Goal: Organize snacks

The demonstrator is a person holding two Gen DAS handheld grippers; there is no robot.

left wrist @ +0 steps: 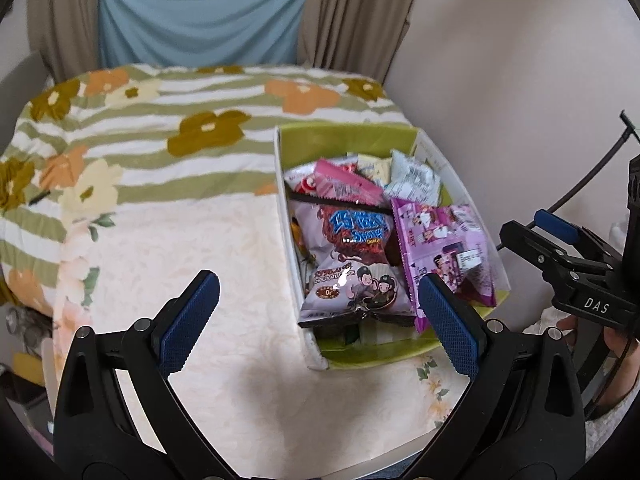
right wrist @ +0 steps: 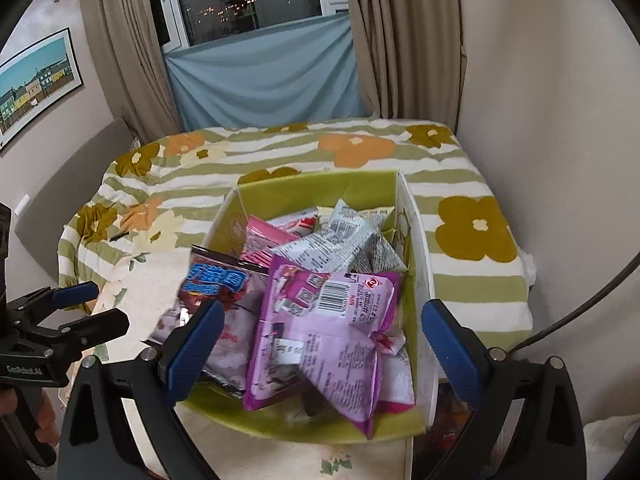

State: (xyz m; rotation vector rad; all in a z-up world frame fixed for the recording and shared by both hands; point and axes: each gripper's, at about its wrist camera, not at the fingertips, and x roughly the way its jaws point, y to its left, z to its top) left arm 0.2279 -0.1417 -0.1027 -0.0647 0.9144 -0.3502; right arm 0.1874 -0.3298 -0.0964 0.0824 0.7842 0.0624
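In the green box [right wrist: 320, 190], crumpled purple snack packets [right wrist: 320, 332], both tools released, empty.

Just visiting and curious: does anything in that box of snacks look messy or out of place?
Yes. The snack packets lie heaped at odd angles in the green box. The chocolate-flavour packet and the purple packet ride up over its near rim instead of lying flat inside.

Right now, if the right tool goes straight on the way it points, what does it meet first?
Most likely the purple snack packet lying on top of the pile in the green box: it fills the gap between the open right tool fingers. Depth is unclear, so the box's near rim might come first.
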